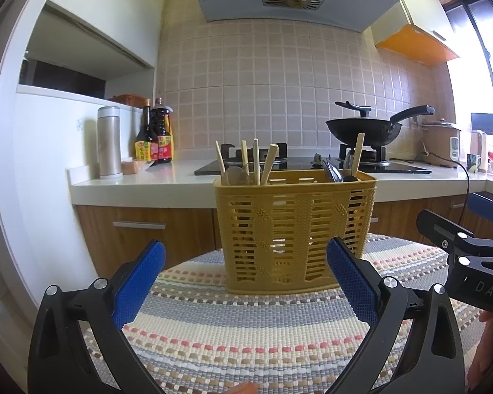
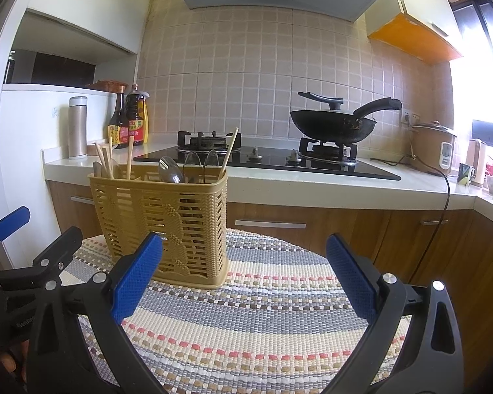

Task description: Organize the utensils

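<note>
A yellow basket of utensils stands upright on a striped woven mat, chopsticks bunched in its left compartment as the left wrist view shows it, spoons and a lone chopstick in the other. The sorting looks unfinished: that stray stick sits among the spoons.

The basket appears light and tall, so a sideways pull on a long stick could tip it or drag it across the mat; a pinch on the stray chopstick could also snag a spoon beside it and lift both. The slim, smooth sticks may swivel or slip between the pads.

The left gripper points level and straight at the basket's front wall, near it, jaws wide apart and empty. The right gripper is held to the basket's right, aimed past it toward the counter, jaws likewise spread with nothing between them. Neither touches the basket.

Behind the basket runs a counter with a stove, a black wok, sauce bottles and a steel flask.
</note>
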Motion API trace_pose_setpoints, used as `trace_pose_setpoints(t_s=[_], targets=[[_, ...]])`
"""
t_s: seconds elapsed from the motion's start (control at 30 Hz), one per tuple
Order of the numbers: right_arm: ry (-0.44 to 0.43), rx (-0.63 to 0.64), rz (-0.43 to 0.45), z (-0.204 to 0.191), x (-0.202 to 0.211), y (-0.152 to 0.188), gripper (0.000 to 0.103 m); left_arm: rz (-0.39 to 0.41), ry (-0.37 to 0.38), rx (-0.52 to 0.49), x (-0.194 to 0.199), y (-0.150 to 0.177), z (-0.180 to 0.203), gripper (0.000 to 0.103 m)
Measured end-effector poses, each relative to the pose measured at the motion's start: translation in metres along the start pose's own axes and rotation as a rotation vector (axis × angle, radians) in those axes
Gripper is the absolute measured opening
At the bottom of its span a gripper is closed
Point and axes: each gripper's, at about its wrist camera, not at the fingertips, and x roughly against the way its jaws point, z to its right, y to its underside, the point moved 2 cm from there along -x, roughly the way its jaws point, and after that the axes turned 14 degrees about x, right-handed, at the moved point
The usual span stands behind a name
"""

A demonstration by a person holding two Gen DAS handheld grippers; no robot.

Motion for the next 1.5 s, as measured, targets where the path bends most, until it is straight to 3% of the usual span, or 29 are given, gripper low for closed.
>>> trace_pose_setpoints(t_s=[0.4, 1.1, 1.5], targets=[[-0.002, -0.008, -0.008, 0.002, -0.002, 0.0, 0.095, 0.033, -0.003, -0.036, 0.004, 0.001, 0.007, 0.095], [0.012, -0.028, -0.018, 0.007, -0.003, 0.002, 0.095, 0.011, -0.006, -0.018, 0.0, 0.001, 0.006, 0.095], [0.014, -0.031, -0.018, 0.008, -0.003, 0.001, 0.095, -0.069, -0.01, 0.101, -0.014, -0.004, -0.02, 0.095]])
